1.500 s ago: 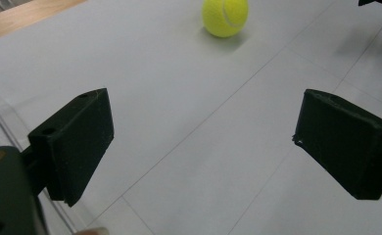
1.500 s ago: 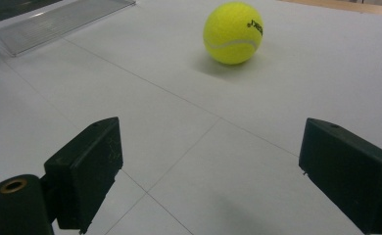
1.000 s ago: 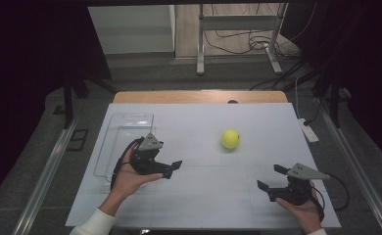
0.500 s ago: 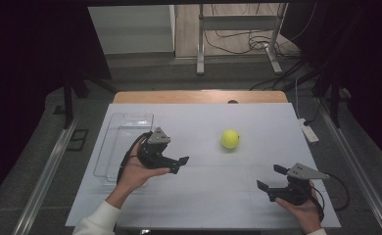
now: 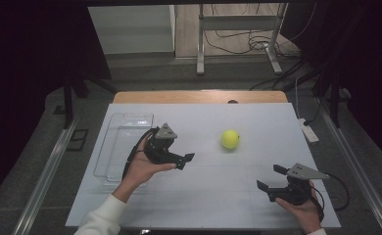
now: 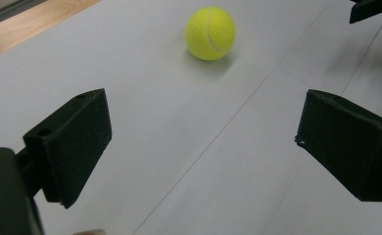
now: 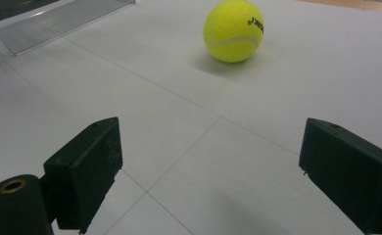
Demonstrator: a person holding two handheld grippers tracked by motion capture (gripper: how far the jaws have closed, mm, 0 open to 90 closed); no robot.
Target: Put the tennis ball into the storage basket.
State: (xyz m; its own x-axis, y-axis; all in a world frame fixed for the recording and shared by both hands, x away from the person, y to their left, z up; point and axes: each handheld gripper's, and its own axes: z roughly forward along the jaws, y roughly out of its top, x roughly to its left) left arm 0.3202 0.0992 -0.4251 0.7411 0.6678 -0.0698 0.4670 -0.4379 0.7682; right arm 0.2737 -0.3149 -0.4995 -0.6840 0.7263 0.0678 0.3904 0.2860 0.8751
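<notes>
My left gripper (image 5: pixel 184 160) is spread wide; the tennis ball (image 5: pixel 230 139) sits ahead of it on the bare surface (image 5: pixel 218 196). A clear tray (image 5: pixel 123 142) lies behind. My right gripper (image 5: pixel 270 177) gapes wide too.

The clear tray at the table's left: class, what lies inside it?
The clear tray looks empty in the high view; its floor shows through. The left gripper and its hand cover the near right corner.

The tennis ball (image 5: pixel 230 139) lies on the table (image 5: pixel 208 205) – left gripper (image 5: pixel 185 160) at its eight o'clock, right gripper (image 5: pixel 271 177) at four, tray (image 5: pixel 111 147) at nine.
</notes>
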